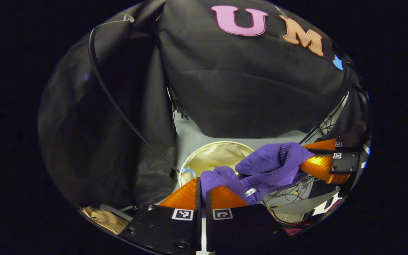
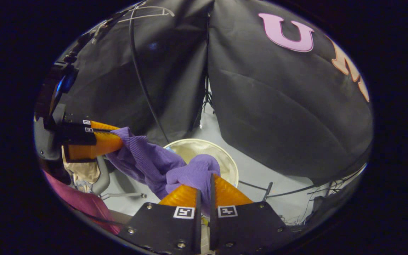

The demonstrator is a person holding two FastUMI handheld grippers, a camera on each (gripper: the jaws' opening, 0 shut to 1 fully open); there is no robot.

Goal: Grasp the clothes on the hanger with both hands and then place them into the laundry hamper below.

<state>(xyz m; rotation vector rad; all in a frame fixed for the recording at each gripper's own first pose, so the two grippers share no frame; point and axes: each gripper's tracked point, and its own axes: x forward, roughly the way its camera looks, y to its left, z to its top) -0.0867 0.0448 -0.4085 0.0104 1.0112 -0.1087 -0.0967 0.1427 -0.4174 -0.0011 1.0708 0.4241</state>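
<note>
A purple knitted garment (image 1: 267,166) hangs stretched between both grippers, above a round laundry hamper (image 1: 211,156) with a pale gold lining. My left gripper (image 1: 203,184) is shut on one bunched end of the cloth. In the left gripper view, the right gripper (image 1: 302,155) clamps the other end at the right. In the right gripper view, my right gripper (image 2: 211,177) is shut on a purple fold of the garment (image 2: 154,163), and the left gripper (image 2: 120,136) pinches the far end at the left. The hamper (image 2: 197,147) stands on the floor just beyond the cloth. A bare white hanger (image 2: 147,12) hangs high up.
A thin black cable (image 1: 119,106) runs down the wall cloth toward the hamper. Loose wires (image 1: 292,191) lie on the grey floor at the right. A grey chair base (image 2: 101,177) and pink fabric (image 2: 80,202) sit at the lower left of the right gripper view.
</note>
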